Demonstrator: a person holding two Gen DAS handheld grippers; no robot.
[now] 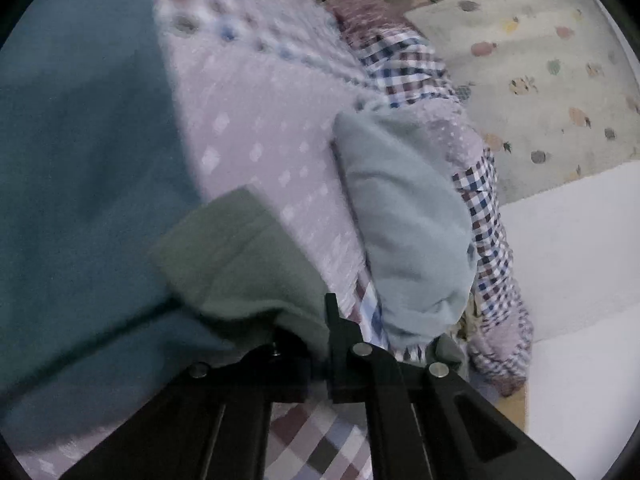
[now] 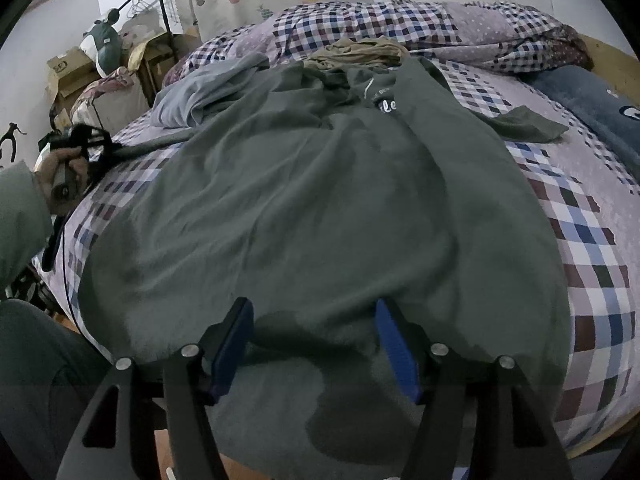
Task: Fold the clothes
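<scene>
A dark green long-sleeved shirt lies spread front-down across the checked bed, with damp-looking dark patches near its hem. My right gripper hovers open just above that hem, with its blue pads wide apart and nothing between them. At the bed's left edge a hand holds my left gripper, which is shut on the shirt's stretched-out sleeve. In the left wrist view the green sleeve cuff bunches out of the left gripper and hides one finger. The other sleeve lies across to the right.
A grey-blue garment and a tan one lie crumpled at the far side of the bed. A dark blue blanket lies along the right. Boxes and a clothes rack stand beyond the bed's far left corner.
</scene>
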